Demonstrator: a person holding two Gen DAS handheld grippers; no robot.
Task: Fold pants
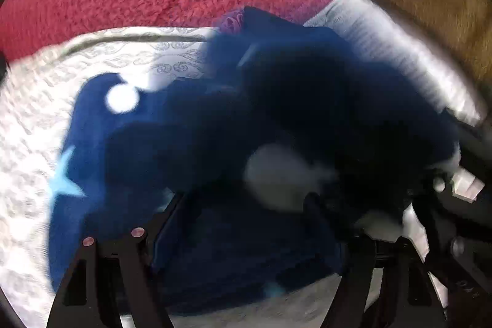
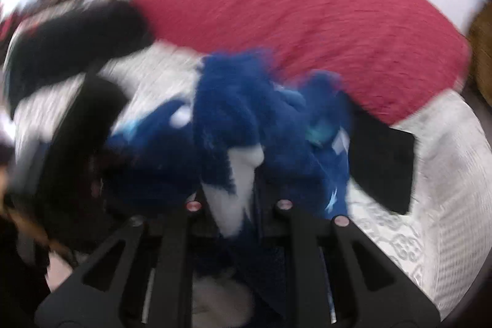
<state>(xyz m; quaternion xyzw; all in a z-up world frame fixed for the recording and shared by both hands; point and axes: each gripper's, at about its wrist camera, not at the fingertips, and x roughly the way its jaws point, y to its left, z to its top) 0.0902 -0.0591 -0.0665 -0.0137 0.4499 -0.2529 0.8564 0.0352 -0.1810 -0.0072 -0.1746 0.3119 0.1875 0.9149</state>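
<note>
The right gripper (image 2: 243, 186) pinches bunched blue fleece pants (image 2: 246, 112) at frame center; the left gripper's (image 1: 243, 205) grip is unreadable. Pants look crumpled on the white bedspread (image 1: 27, 119); folding barely begun.

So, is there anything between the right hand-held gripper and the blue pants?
Nothing visible does. The right hand-held gripper has the blue pants bunched directly between its fingers, with no other object in the gap. The view is blurred, so whether it is clamped shut on the fabric cannot be told.
</note>
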